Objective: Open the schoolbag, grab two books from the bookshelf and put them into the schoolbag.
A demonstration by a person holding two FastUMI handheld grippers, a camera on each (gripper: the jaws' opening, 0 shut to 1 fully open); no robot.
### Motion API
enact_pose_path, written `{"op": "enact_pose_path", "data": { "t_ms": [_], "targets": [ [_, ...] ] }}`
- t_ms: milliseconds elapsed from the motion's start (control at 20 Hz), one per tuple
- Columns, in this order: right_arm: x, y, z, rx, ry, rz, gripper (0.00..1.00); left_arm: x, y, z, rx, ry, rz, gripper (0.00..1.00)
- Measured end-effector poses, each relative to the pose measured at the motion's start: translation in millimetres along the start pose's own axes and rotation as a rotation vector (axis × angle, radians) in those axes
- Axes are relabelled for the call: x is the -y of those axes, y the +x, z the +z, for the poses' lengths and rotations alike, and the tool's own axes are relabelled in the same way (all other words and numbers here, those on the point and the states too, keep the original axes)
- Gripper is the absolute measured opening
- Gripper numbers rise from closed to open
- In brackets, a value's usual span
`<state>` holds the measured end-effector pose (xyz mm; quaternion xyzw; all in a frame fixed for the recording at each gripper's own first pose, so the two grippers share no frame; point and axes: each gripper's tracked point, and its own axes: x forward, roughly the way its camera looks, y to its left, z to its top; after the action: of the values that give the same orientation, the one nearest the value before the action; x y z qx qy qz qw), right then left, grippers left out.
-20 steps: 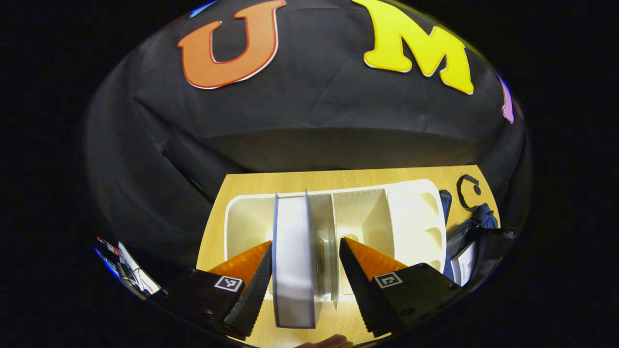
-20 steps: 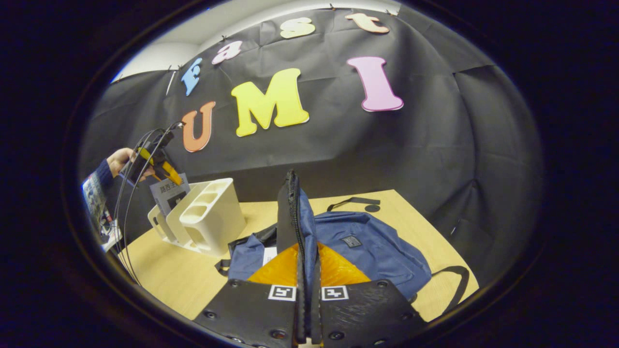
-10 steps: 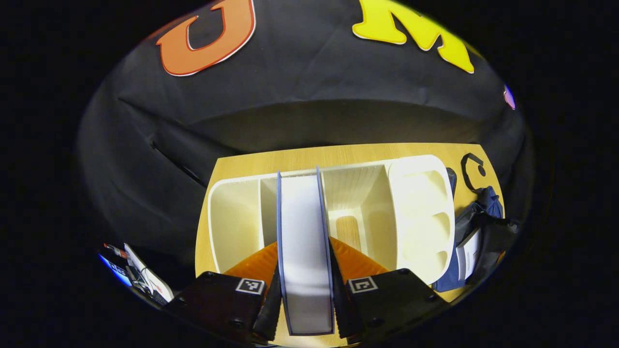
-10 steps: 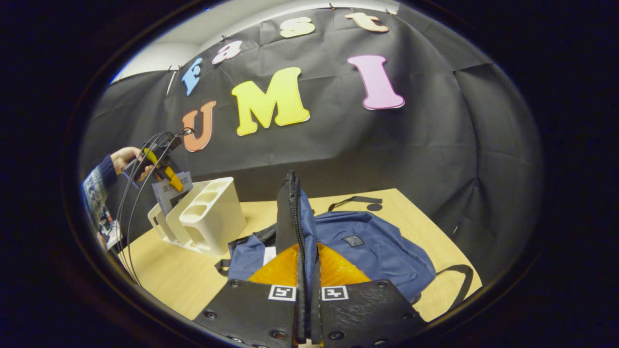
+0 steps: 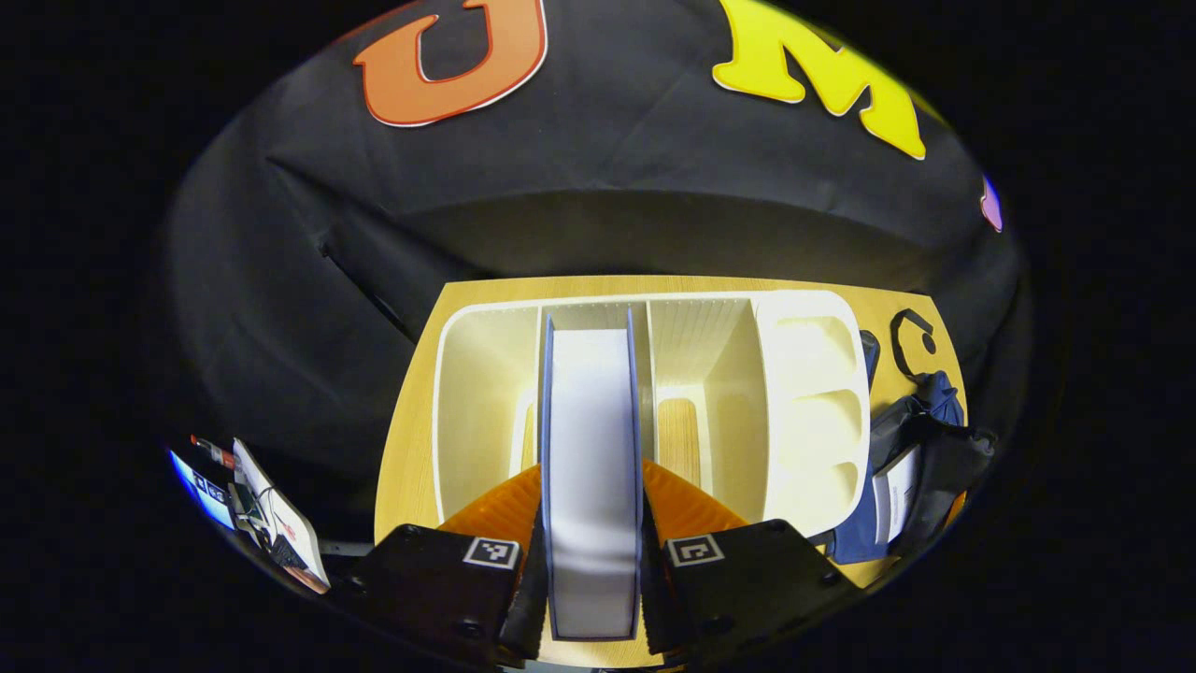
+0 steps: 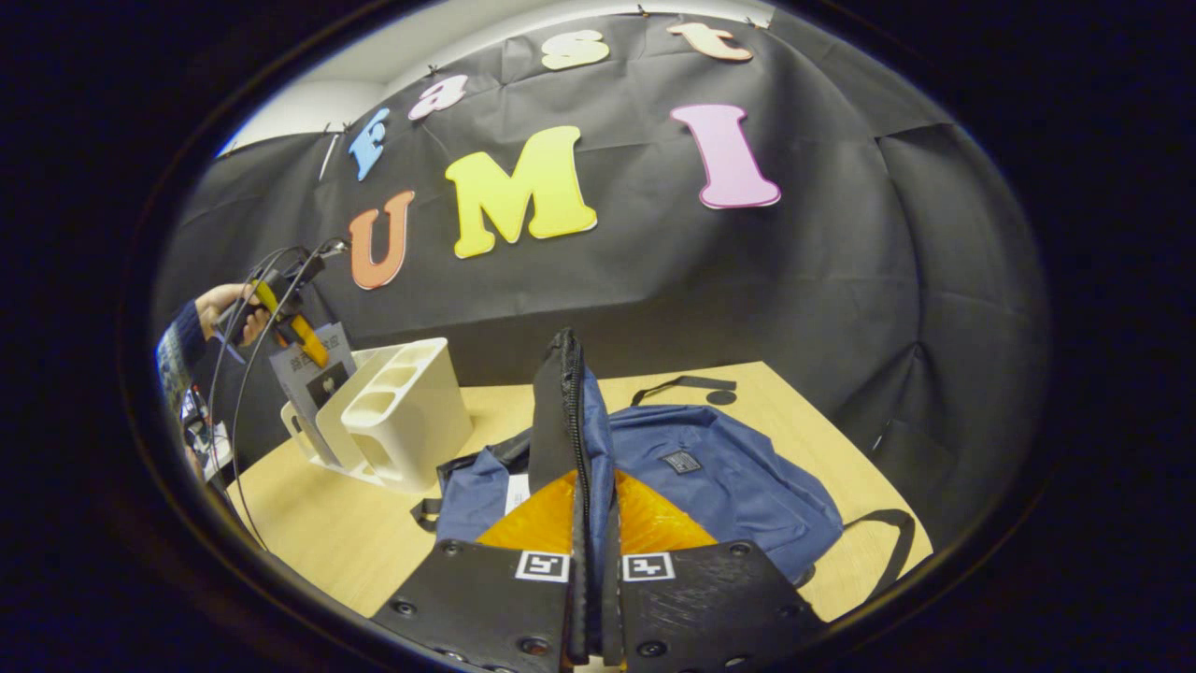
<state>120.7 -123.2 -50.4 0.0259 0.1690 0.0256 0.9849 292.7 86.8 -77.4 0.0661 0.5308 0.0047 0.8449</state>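
In the left gripper view, the left gripper (image 5: 592, 551) has closed since a second ago: its fingers, then spread wide either side of the book (image 5: 591, 467), now press on both covers. The book stands upright in the white bookshelf (image 5: 476, 374), so the grasp looks made and lifting out comes next. In the right gripper view, the right gripper (image 6: 592, 561) stays clamped on the schoolbag (image 6: 719, 477) flap, holding it raised above the table (image 6: 318, 523), while at far left a hand (image 6: 220, 304) tilts the other gripper down onto the book.
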Motion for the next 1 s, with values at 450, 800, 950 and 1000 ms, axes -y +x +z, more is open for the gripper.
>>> {"op": "enact_pose_path", "data": {
  "t_ms": [450,800,950,1000],
  "targets": [
    [-3.7,9.3,-5.9,-0.026,-0.056,-0.033,0.06,-9.7,-51.4,-77.7,-0.040,-0.107,-0.089,0.43],
    [-5.6,16.5,-4.6,-0.023,-0.048,-0.035,0.04,-0.9,-80.0,-137.8,-0.013,-0.194,-0.189,0.43],
    [-14.0,18.6,0.0,-0.017,-0.063,-0.027,0.06,4.5,-92.9,-158.2,0.009,-0.252,-0.242,0.43],
    [-16.8,19.2,0.7,-0.016,-0.068,-0.023,0.06,7.1,-96.0,-163.5,0.025,-0.279,-0.262,0.47]
  ]
}}
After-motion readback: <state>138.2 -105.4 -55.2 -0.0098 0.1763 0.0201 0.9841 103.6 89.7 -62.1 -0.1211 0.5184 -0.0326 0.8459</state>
